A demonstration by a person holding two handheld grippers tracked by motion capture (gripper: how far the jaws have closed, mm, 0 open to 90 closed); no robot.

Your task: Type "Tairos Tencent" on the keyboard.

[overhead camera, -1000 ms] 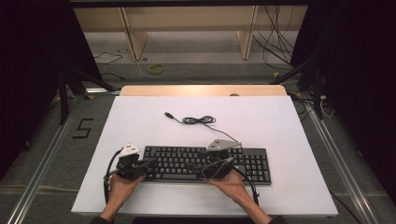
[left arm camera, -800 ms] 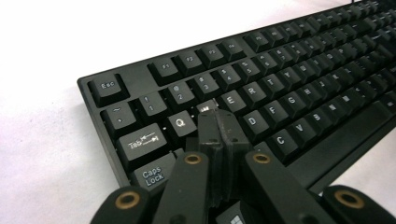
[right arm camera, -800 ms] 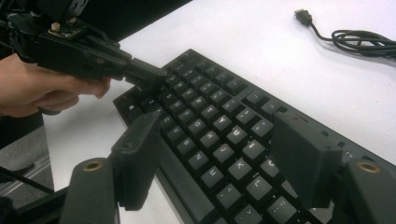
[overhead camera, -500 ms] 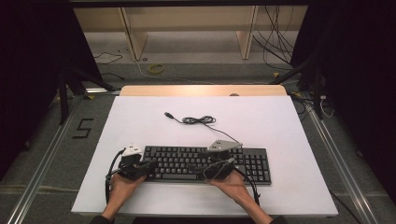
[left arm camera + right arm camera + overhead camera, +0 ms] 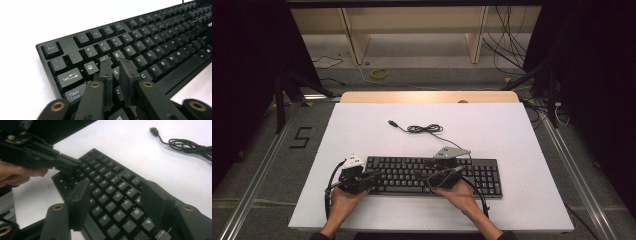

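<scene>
The keyboard lies flat near the near edge of the white table, its long side running left to right, so I can reach the keys with both tools from the near side. Its cable trails to the far side in a loose coil and ends in an unplugged plug, which keeps it out from under the jaws. I hold the left hand-held gripper over the left end of the keys, jaws drawn almost together with a narrow gap and nothing between them; they have just been opening a little. Narrowed so, the tips sit above the Q, W and S keys like a single fingertip, which I judge suits pressing one key at a time. The right hand-held gripper hovers over the middle letter keys, its jaws standing wide apart and empty, having just been closing slightly. My left hand and right hand rest at the near edge.
</scene>
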